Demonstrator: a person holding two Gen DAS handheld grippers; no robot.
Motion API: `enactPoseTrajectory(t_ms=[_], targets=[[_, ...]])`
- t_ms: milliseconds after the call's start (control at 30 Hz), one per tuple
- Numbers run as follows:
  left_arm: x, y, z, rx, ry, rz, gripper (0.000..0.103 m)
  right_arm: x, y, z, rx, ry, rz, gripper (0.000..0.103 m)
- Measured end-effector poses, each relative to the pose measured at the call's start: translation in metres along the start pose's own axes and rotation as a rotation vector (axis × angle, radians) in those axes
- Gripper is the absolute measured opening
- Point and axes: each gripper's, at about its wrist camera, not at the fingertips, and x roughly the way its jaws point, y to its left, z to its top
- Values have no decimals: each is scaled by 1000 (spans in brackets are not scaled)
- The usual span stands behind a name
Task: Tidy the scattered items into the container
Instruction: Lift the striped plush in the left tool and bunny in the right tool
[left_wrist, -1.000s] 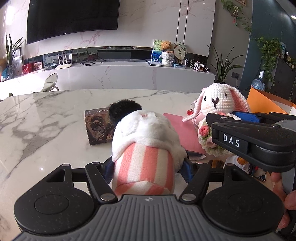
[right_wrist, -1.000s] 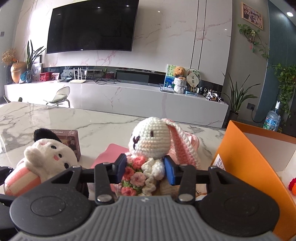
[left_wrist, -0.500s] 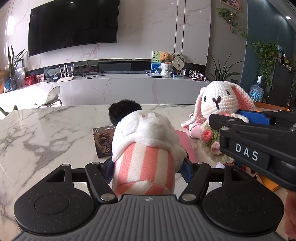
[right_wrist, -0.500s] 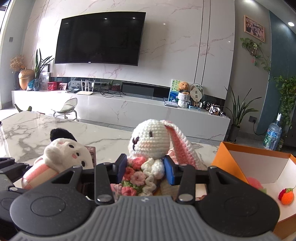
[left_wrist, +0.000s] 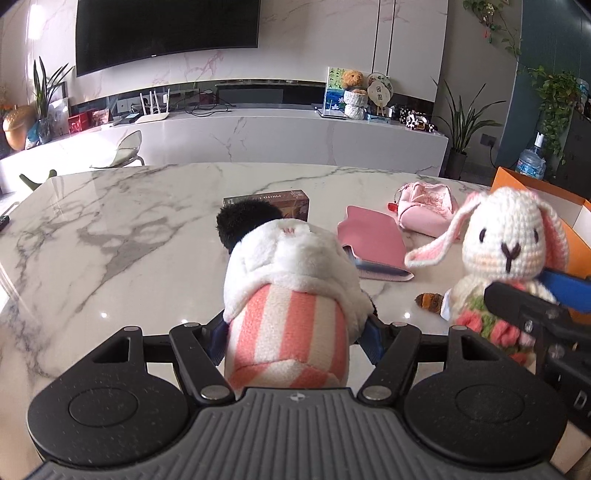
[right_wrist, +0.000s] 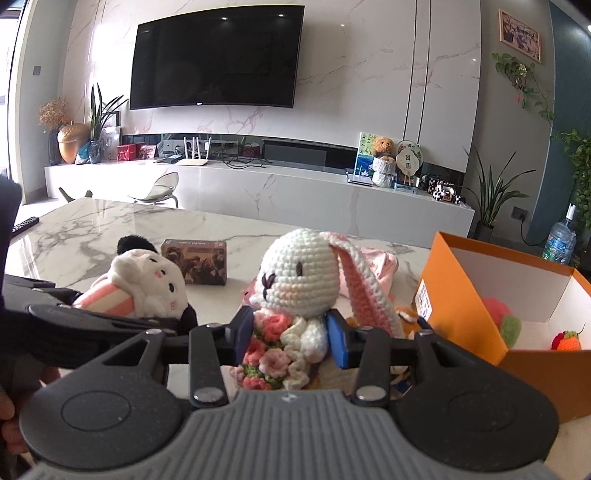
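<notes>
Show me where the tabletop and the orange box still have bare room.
Bare marble table spreads left of the dark card box, out to the edge. Inside the orange box, white floor lies bare between the pink ball and the small crochet carrot. Crowded: around the pink pad, pink pouch and small orange toy.

The pink-and-white striped plush toy (left_wrist: 291, 317) is clamped between the blue pads of the left gripper (left_wrist: 295, 334) and held above the marble table (left_wrist: 110, 236). To the right of the plush, the crocheted bunny (left_wrist: 506, 254) is pinched in the right gripper (left_wrist: 546, 295), with the orange box (left_wrist: 535, 186) seen behind it. Beyond the plush, a dark small box (left_wrist: 269, 201), a pink flat pouch (left_wrist: 373, 240) and a pink bag (left_wrist: 424, 212) are laid on the table, and a small orange-brown toy (left_wrist: 430, 301) is seen beside the bunny.
</notes>
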Motion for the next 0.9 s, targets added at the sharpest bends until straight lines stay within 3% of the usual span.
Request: enactPoseTrajectory(t_ms=[200,300,600,900], targets=[[-14,-2,-9,13,-5,-19,80,0,5,-22,20,112,40,44],[-19,-6,-14,31,-4,-30,80,-1,3,-26,16,119,31,45],[-23,-15,-21,61,2,-45,80,-2,7,-40,-42,140,4,72],[-22,-19,-25,78,13,-55,80,2,9,-47,-70,132,14,75]])
